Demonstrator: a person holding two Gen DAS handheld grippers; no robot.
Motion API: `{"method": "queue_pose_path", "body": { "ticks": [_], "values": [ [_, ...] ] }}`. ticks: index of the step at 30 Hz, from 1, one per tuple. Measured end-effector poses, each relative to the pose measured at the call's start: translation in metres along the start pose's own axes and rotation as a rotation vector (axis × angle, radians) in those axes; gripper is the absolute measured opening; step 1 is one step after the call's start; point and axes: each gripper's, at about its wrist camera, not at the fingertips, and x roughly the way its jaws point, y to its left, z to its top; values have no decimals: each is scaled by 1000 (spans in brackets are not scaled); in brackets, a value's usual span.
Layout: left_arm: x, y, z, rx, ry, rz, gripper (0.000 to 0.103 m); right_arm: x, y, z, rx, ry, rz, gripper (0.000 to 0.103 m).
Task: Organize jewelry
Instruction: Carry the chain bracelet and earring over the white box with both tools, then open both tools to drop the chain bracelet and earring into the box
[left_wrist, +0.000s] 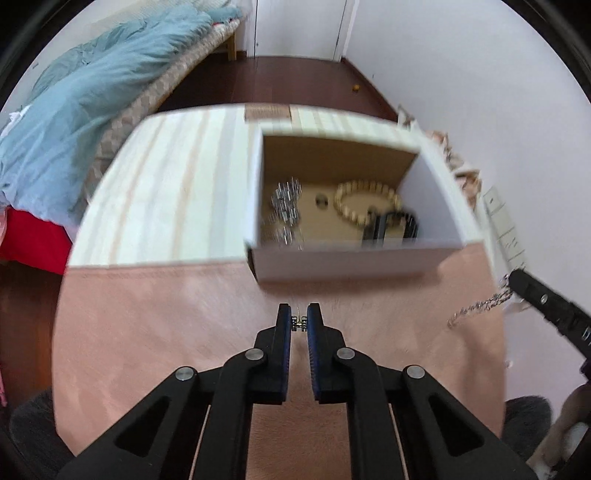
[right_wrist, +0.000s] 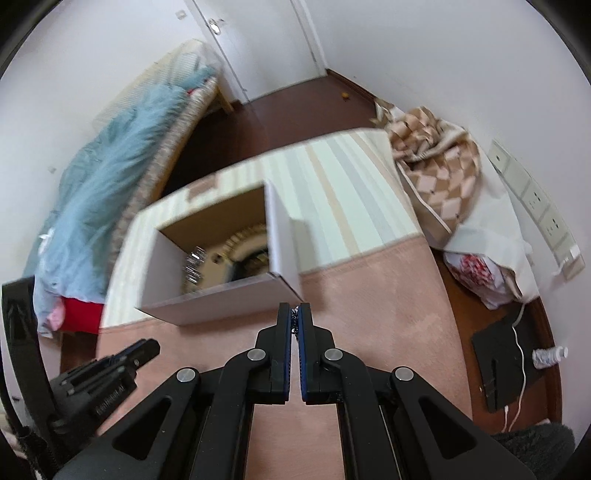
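Two grippers: both are hovering over the pink cloth that is covering the near part of the desk.
Left gripper: its jaws are pinching a small silver beaded piece at the very tips, with only a narrow gap showing between the blue pads.
Right gripper: its jaws are pressing nearly together on a thin silver chain; in the left wrist view the chain is dangling from the tip toward the cloth.
Box: a white cardboard box with a brown inside is sitting just beyond both grippers, straddling the edge where the pink cloth is meeting the striped cloth.
Inside the box: a cream beaded bracelet is lying toward the right, overlapping a dark bracelet, and a blurred silver cluster is sitting to the left.
Far: a bed with a blue quilt is standing on the left, and a checked blanket is bunching up beside the desk on the right.
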Motion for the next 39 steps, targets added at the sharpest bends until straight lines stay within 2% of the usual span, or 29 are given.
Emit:
{"method": "queue_pose_path", "body": {
  "ticks": [8,12,17,23,25,26,28,30,32,34,35,36,37,38,39],
  "values": [
    [-52,14,65,-7,-95,-71,6,-39,42,47,-84,-70,100,3],
    [-52,12,96,11,-103,-92,6,-35,63,75,-145,-75,120,3],
    [-18,11,126,14,-13,-123,6,4,82,102,-183,5,124,3],
    [31,11,137,11,105,-128,6,63,80,113,-168,121,85,3],
    [44,12,139,6,143,-89,7,78,78,114,-173,149,78,3],
    [49,13,140,-2,162,-92,7,84,77,114,-176,165,77,3],
    [55,14,143,-13,175,-99,9,94,74,115,-170,198,84,3],
    [56,15,146,-16,178,-73,10,104,71,116,-159,237,80,3],
    [53,16,149,-17,164,-45,20,107,71,116,-161,254,74,4],
    [47,21,152,-31,141,-31,61,106,71,115,-175,262,54,4],
    [44,24,152,-40,127,-23,70,105,71,115,-184,266,48,6],
    [40,28,154,-52,111,-13,73,103,71,114,-188,266,41,11],
    [35,31,154,-59,96,-6,73,101,71,114,-193,266,26,27],
    [32,33,153,-63,89,3,73,98,71,114,-198,263,18,49],
    [28,36,151,-65,84,20,73,95,69,113,-200,259,12,58]
  ]
}}
